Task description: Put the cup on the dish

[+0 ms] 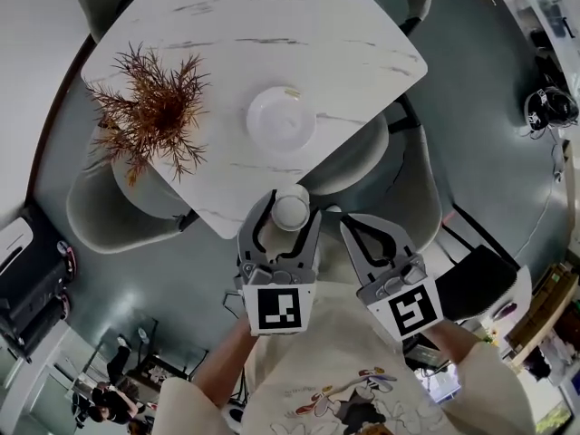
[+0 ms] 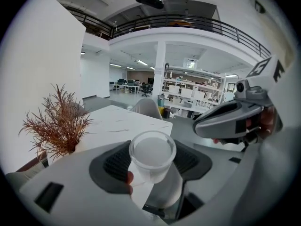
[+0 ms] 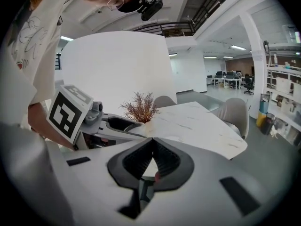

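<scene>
Cream shirt (image 1: pixel 344 383) of the person fills the bottom of the head view, and its lower part runs out of frame. White marbled worktop (image 1: pixel 227 25) lies beyond, its far side cropped by the frame edge. Grey chairs (image 1: pixel 419 184) are partly tucked beneath it. Dried russet plant (image 1: pixel 154 107) stands at the left corner, its pot largely hidden by foliage.

Left tool (image 1: pixel 292 208) has its jaws spread wide and pressed against the sides of the cup (image 2: pixel 151 157). Right tool (image 3: pixel 151 142) is just beside it, jaws meeting at the tips with nothing between them.

White dish (image 1: pixel 281 119) sits mid-worktop. A small tan mark on its far rim cannot be identified.

Cup is translucent white, upright, mouth open, with its base concealed behind a jaw. It is over the near worktop edge, apart from the dish.
</scene>
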The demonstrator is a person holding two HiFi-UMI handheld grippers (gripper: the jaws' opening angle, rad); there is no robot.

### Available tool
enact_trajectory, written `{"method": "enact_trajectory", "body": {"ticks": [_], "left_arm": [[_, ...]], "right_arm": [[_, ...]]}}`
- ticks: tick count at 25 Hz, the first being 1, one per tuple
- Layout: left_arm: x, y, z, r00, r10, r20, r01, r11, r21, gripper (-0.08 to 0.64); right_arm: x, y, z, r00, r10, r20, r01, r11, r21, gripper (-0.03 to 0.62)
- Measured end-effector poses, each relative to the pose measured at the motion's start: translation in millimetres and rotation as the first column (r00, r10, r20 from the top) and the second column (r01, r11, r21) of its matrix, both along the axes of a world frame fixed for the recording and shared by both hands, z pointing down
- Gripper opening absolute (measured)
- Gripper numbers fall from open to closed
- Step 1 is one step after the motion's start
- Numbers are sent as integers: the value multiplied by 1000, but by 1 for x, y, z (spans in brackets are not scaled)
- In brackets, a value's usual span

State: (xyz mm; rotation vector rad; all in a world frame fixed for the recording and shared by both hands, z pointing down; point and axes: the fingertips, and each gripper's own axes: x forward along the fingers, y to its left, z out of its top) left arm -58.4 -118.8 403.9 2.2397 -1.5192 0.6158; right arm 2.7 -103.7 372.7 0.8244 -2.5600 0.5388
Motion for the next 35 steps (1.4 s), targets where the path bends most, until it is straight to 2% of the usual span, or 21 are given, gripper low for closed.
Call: {"method": "enact_trajectory", "body": {"ticks": [6,8,11,27,35], "left_arm": [[-8,-9,24,1000,-8,-11,7,999,-50,276],[-11,-18,30,1000,-11,-11,11,999,-44,276],[-16,-27,39,1000,3,0,-3,1000,-30,276],[-37,-66,88,999,-25,45,26,999,-29,276],[-49,-85,106,998,-30,53,31,999,-21,276]], "right_arm": [[-6,-11,30,999,0,-44,-2,999,-33,6],[-11,-22,39,999,0,-53,-1,1000,-21,6],[-23,-36,45,999,38,-20,-37,999,5,6],[-47,-73,102,990,128,-53,-129,991,-33,6],[-60,-83,127,989,128,-68,-132,990,-45,6]]}}
